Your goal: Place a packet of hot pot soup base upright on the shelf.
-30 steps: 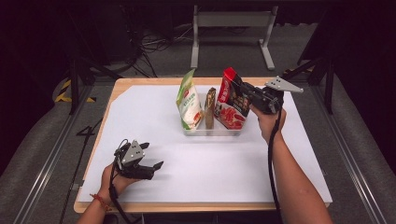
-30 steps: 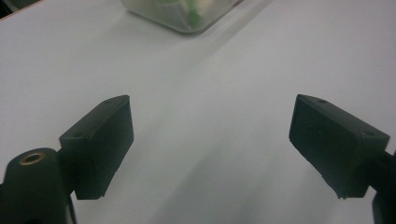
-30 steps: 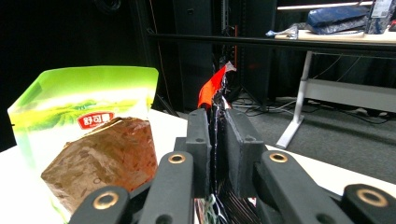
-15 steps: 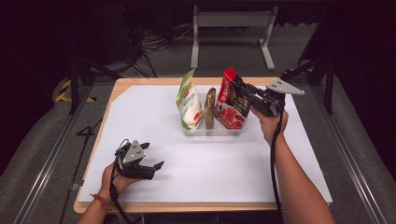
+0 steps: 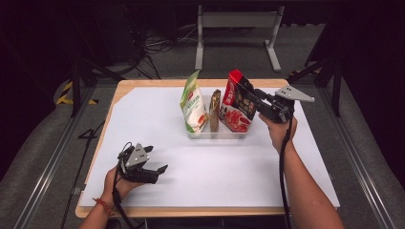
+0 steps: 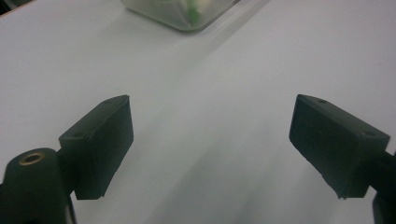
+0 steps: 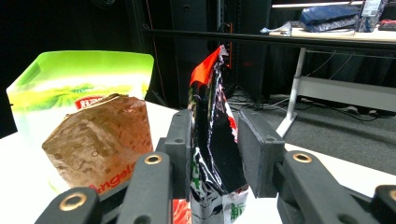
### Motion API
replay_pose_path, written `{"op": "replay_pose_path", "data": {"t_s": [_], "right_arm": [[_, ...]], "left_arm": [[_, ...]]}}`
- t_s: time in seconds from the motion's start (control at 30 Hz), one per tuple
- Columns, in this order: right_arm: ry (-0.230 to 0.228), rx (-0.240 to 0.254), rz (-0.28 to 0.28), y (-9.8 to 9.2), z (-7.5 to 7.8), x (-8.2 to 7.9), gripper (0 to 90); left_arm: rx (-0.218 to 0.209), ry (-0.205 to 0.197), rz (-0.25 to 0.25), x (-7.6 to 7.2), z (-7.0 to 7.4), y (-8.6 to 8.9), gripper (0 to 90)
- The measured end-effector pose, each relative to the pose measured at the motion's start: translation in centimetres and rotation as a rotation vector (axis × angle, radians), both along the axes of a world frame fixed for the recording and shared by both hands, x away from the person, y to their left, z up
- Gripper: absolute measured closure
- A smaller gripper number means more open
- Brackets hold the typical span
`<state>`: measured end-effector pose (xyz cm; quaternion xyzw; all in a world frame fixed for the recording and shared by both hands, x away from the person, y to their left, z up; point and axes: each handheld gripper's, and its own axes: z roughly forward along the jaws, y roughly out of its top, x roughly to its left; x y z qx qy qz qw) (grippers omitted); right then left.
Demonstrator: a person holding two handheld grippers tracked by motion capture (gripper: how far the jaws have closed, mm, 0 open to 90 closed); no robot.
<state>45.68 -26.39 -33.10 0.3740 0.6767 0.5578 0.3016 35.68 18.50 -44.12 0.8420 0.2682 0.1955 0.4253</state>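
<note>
Near the bench's front-left corner, the left gripper (image 5: 160,169) rests with its jaws spread wide and empty. Toward the back edge, a clear tray (image 5: 217,135) holds a green bag (image 5: 193,106), a brown packet (image 5: 215,110) and a red bag (image 5: 234,102). The right gripper (image 7: 214,154) has its jaws closed around the red bag's edge.

My left claw (image 5: 159,170) rests low, its 2 jaws spread wide apart with nothing between them. My right claw (image 5: 252,99) is raised, arm extended forward, jaws pinched nearly closed.

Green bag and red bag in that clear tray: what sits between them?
A brown packet stands between the green bag and the red bag, seen in the high view.
</note>
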Motion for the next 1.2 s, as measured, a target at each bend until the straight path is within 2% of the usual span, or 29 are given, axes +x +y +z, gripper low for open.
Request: {"op": "replay_pose_path", "data": {"t_s": [0.17,0.33,0.67,0.87,1.2], "right_arm": [[-0.009,-0.008,-0.008,-0.3,-0.1,-0.3,62.7],[-0.003,0.011,-0.014,-0.6,-0.5,-0.6,61.2],[-0.002,-0.036,-0.024,-0.8,-1.3,-1.3,58.5],[0.005,-0.041,-0.023,-1.0,-1.6,-1.5,57.2],[0.021,-0.080,-0.031,-1.2,-2.1,-1.9,45.5]], "left_arm": [[0.004,0.000,-0.001,0.0,0.0,0.0,14.5],[0.002,0.001,-0.001,0.0,0.0,0.0,14.4],[0.003,0.001,-0.002,0.0,0.0,0.0,14.4],[0.004,0.001,-0.004,0.0,0.0,0.0,14.3],[-0.005,0.005,0.002,0.0,0.1,0.2,14.1]]}}
